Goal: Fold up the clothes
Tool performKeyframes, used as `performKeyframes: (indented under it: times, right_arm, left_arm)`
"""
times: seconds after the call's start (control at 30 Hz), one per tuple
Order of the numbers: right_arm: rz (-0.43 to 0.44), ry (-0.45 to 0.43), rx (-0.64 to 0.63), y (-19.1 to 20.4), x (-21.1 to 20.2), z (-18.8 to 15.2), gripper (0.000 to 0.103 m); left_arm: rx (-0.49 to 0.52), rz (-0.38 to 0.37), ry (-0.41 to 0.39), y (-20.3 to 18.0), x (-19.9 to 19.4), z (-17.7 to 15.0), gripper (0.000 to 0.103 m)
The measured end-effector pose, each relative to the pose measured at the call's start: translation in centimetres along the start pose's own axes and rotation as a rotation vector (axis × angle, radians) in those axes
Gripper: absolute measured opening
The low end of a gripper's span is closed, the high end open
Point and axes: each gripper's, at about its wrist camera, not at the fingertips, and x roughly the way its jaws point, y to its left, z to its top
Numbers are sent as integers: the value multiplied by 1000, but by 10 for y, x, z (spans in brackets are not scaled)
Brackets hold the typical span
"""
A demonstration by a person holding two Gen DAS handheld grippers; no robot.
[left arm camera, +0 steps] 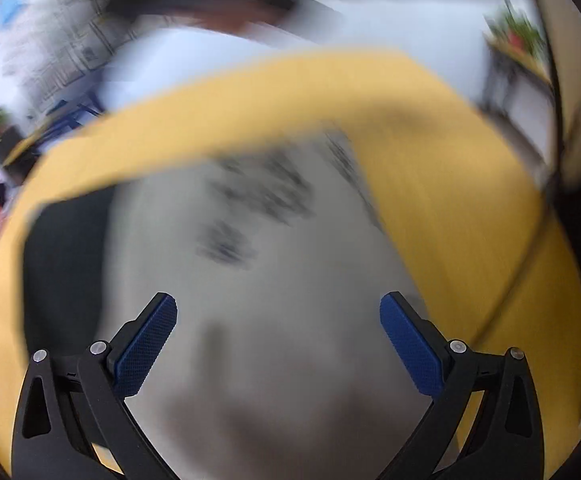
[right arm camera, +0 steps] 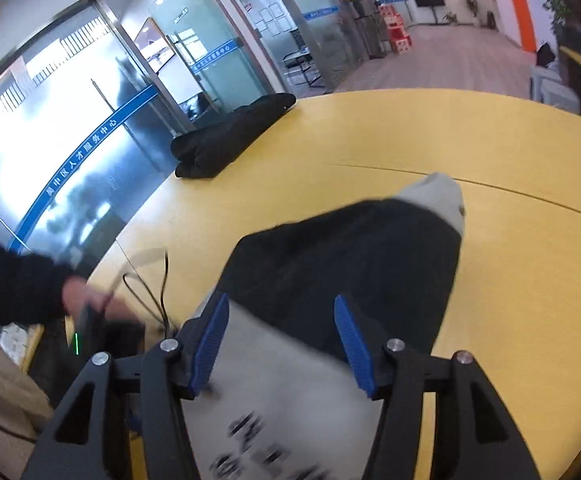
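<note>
Right, start with the left wrist view, which is badly smeared. Your left claw (left arm camera: 278, 344) hangs with its blue pads (left arm camera: 146, 346) spread wide, and nothing sits between them. Below it lies the grey garment (left arm camera: 274, 280) with dark lettering, spread over the yellow table (left arm camera: 470, 220); a dark part (left arm camera: 66, 264) shows at its left edge, though the blur hides whether that is a sleeve or a panel. Whether the pads touch the cloth you cannot tell here; they look to hover above it. The wide opening suits a grab at a fresh edge, so that is probably what this claw is set for.

Now the right wrist view, which is sharper. Your right claw (right arm camera: 282, 344) is also apart, a little narrower than the left, and it grips nothing. The garment (right arm camera: 350, 272) lies just ahead of and beneath it, black in the middle with a grey end (right arm camera: 438, 196) pointing away across the table (right arm camera: 510, 140). The near pale part with print runs under the claw, so the pads straddle the cloth without closing on it.

Well apart, at the table's far edge, rests a folded black bundle (right arm camera: 230, 136), likely a finished piece set aside to keep the working area free. At the left a hand (right arm camera: 86, 296) in a dark sleeve holds a dark device, with thin cables (right arm camera: 158, 292) trailing onto the table.
</note>
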Motion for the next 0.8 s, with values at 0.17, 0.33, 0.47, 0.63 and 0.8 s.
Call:
performKeyframes:
  times: [0.17, 0.33, 0.47, 0.63, 0.8]
  right_arm:
    - [-123, 240, 58, -52, 92, 9, 40]
    - [-186, 129, 102, -61, 88, -15, 0]
    - [-238, 34, 103, -32, 51, -28, 30]
    - [-220, -269, 105, 26, -71, -69, 79]
    - [-282, -295, 121, 54, -172, -131, 84]
  left_arm:
    - [-16, 9, -25, -14, 21, -14, 103]
    - [-83, 1, -116, -11, 21, -29, 103]
    - [-97, 20, -102, -12, 18, -27, 103]
    - [-235, 74, -53, -15, -41, -32, 103]
    - [-694, 217, -122, -15, -194, -106, 103]
